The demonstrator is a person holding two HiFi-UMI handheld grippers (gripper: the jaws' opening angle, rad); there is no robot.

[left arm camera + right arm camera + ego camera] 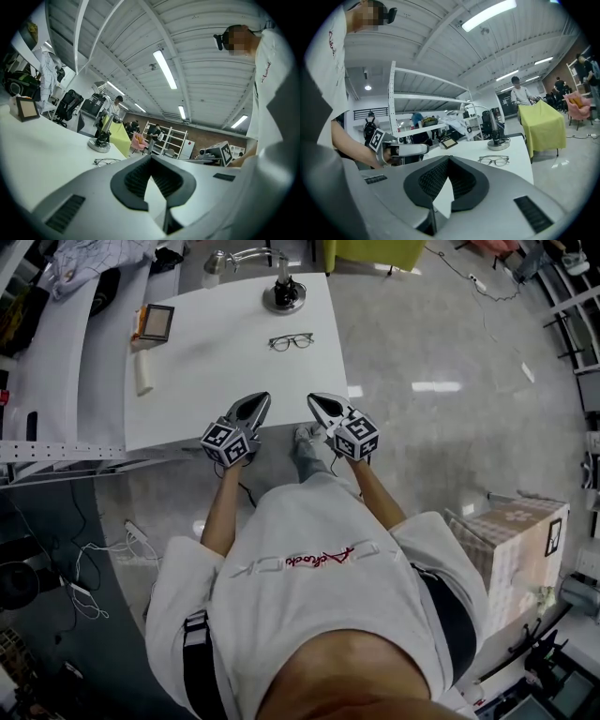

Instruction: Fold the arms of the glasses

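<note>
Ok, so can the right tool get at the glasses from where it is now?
Probably yes. The glasses lie alone on the white table, with only bare tabletop between them and the right tool, which is shut at the near edge. The stand sits behind them, out of the way.

The worktop is plain white. The glasses have thin dark frames. The left gripper and right gripper are grey with black ribbed pads and black-and-white square markers. The picture frame is brown, the floor is glossy grey, and the shirt is white with red lettering.
</note>
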